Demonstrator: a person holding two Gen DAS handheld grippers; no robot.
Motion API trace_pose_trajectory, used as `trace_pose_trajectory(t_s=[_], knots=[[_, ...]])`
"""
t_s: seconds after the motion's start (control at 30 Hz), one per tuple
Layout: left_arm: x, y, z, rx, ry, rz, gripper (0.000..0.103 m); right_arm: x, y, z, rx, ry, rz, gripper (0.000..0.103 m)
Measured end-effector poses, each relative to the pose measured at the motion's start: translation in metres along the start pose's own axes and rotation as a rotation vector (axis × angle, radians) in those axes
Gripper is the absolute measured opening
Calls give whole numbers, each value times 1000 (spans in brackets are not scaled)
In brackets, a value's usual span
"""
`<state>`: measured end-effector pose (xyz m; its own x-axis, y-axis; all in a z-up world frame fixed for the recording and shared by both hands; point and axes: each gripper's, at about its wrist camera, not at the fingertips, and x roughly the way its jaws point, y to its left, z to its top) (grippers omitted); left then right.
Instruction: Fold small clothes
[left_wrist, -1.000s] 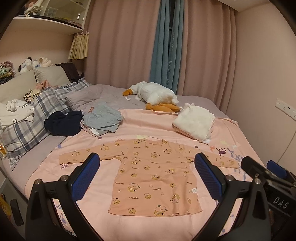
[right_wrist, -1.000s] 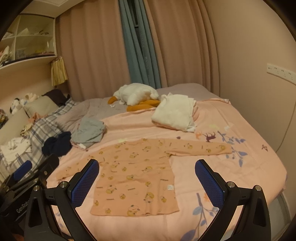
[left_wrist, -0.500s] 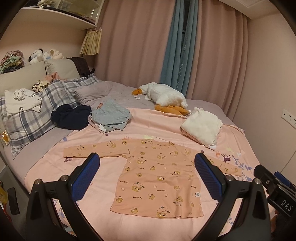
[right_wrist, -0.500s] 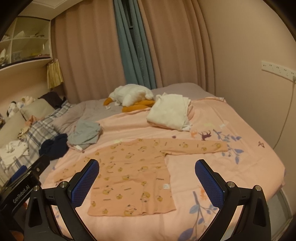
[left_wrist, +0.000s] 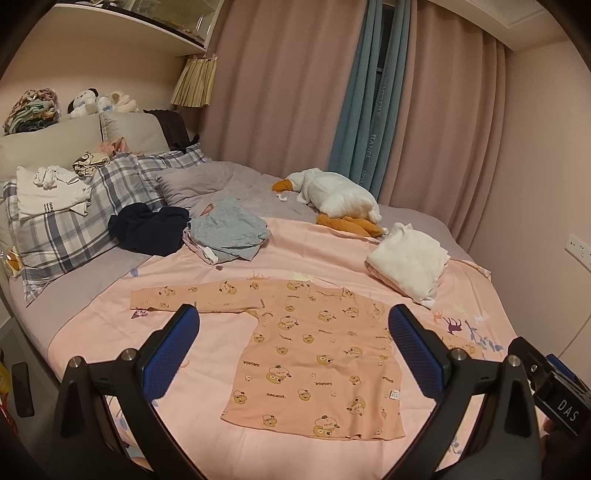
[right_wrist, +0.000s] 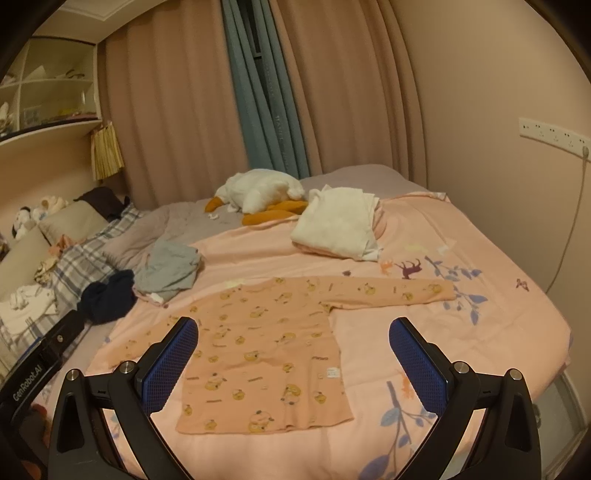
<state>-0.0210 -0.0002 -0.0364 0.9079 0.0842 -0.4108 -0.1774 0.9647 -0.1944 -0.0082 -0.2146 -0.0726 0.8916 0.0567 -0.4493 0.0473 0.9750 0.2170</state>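
Note:
A small peach long-sleeved shirt with a bear print lies flat on the pink bed cover, both sleeves spread out sideways. My left gripper hovers open above the shirt's near left side, touching nothing. My right gripper is also open, held above the shirt's right half and hem. The right gripper's body shows at the lower right of the left wrist view. The left gripper's body shows at the lower left of the right wrist view.
A grey garment pile and a dark navy garment lie beyond the shirt's left sleeve. A white folded cloth and a goose plush lie further back. Plaid pillows sit left. The bed edge drops off at right.
Both grippers have drifted with the view; the shirt now sits slightly more to the right in the left wrist view. The shirt itself has not moved.

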Motion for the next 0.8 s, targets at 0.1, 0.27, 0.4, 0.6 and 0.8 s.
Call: trace_pose_trajectory(t_s=[0.1,0.27,0.4,0.6,0.8], knots=[[2,0,0,0,5,-7,102,1,0,0,4,2,4,103],[7,4,-1,-10,14,-8,102,7,-1,-3,21,16,11,103],[13,8,-2,-23,12,-11,102,12,-2,-5,32,21,37,103],[64,41,1,-90,10,-66,102,54,-29,5,84,54,132,103],[175,90,6,-133,160,-217,102,135,-102,38,197,129,155,103]])
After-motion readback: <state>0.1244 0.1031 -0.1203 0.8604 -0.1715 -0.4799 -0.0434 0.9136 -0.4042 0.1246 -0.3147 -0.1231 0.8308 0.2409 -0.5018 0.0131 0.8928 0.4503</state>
